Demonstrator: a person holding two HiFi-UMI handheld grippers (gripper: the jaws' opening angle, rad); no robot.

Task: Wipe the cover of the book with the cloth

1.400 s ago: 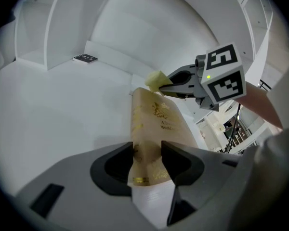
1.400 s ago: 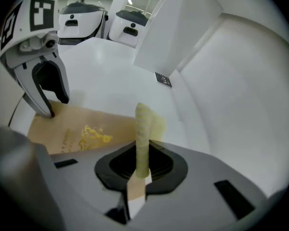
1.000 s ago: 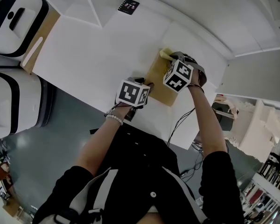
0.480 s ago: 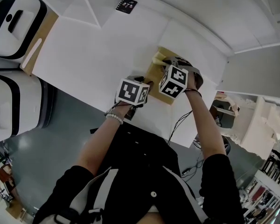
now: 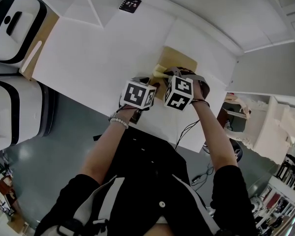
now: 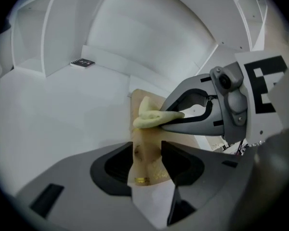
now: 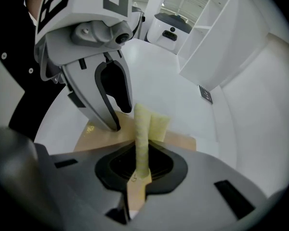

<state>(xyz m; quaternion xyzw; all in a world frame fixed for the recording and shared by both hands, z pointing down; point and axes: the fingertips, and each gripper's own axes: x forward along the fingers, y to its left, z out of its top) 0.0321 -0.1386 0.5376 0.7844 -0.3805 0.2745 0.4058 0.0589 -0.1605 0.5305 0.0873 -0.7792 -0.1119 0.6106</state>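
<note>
Left gripper view is showing its jaws standing apart over the book, which is lying on the table. Right gripper view is showing jaws clamping the cloth against the cover. The head view is hiding both pairs of jaws.

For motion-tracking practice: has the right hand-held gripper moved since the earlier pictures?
Yes. The right hand-held gripper slid the cloth across the book toward its near edge.

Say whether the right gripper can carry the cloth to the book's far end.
Probably yes. The right gripper, shut on the cloth, is over the near half of the book; the far cover lies bare, with the left gripper at the near edge.
</note>
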